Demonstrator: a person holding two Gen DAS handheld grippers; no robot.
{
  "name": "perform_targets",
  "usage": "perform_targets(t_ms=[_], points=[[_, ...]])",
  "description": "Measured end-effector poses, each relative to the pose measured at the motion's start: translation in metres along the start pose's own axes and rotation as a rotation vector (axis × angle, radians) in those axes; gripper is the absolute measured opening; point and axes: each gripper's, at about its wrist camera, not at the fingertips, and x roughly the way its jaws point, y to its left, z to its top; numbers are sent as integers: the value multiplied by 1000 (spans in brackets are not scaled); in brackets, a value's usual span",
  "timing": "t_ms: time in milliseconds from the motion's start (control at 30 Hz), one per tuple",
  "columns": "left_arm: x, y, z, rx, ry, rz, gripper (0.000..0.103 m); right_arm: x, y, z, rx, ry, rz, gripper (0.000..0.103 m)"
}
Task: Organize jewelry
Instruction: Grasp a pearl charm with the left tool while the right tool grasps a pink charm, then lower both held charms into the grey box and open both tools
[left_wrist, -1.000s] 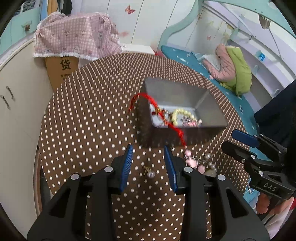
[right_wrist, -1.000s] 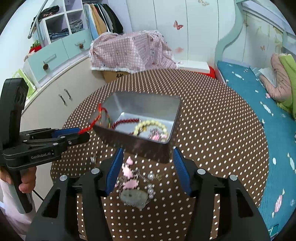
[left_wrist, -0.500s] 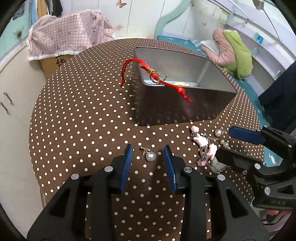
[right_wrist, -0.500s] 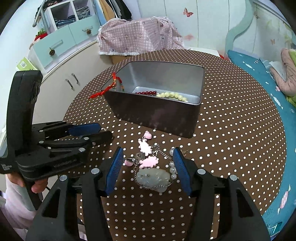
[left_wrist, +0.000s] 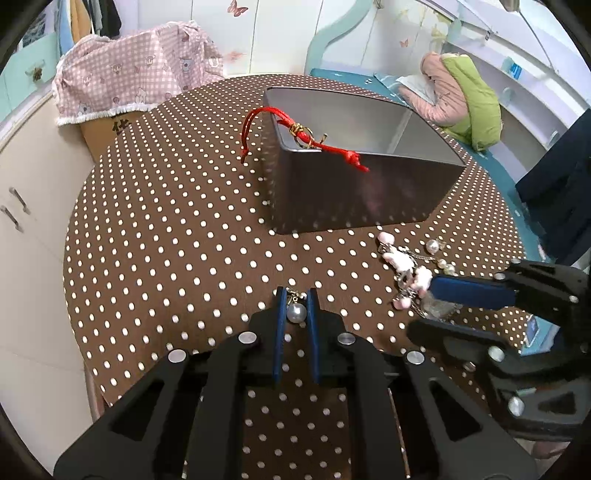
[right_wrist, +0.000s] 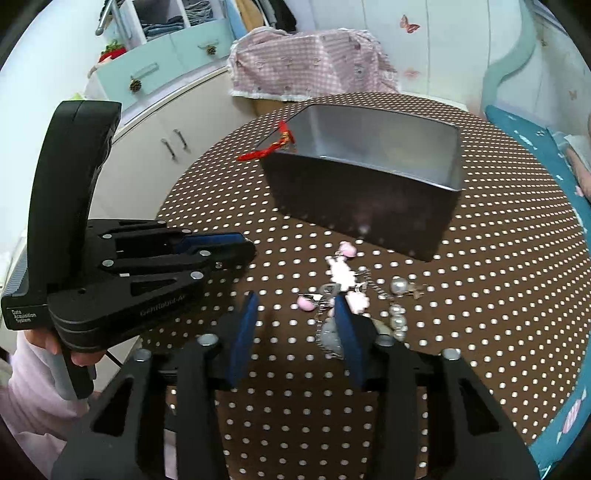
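Note:
A grey metal tin (left_wrist: 354, 192) stands on the polka-dot table (left_wrist: 166, 229), with a red cord bracelet (left_wrist: 314, 138) draped over its rim. My left gripper (left_wrist: 296, 295) is shut on a pearl earring (left_wrist: 296, 312) at the table surface. My right gripper (right_wrist: 295, 306) is open, low over the table, its right finger (right_wrist: 349, 332) against a pile of pink charms, chain and pearls (right_wrist: 347, 291). That pile also shows in the left wrist view (left_wrist: 410, 269), beside the right gripper's blue pad (left_wrist: 469, 290). The tin also shows in the right wrist view (right_wrist: 365, 199).
The round table's edge (left_wrist: 79, 332) runs close on the left, with white cupboards (left_wrist: 26, 206) beyond. A pink checked cloth covers a box (left_wrist: 133, 77) behind the table. A teal bed (right_wrist: 554, 147) lies to the right.
My left gripper has moved forward and down and closed on the pearl earring. My right gripper has dropped lower and shifted left, so its right finger now meets the charm pile.

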Motion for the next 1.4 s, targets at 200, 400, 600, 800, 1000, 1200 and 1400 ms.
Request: perform_targets(t_ms=[200,400,600,800,1000,1200,1400], points=[[-5,-1,-8,-4,-6,-25,11,10,-1,1,-2,23,-40,26],[-8,-8,-13,-5,-9,-39,11,18,8,1,-32,19,-78,25],[-10,-14,-17,1,-5,-55,11,19,11,-6,-76,9,-133,12],[-19,-16,-19,-3,-26,-74,11,17,8,-3,-45,19,-127,11],[-32,-19,-15,2,-62,-81,11,-1,2,3,1,-22,-98,11],[-47,-22,-5,11,-109,-81,11,-26,-6,13,34,-96,-73,11],[-59,-28,12,25,-157,-90,11,-48,-14,26,57,-165,-69,11]])
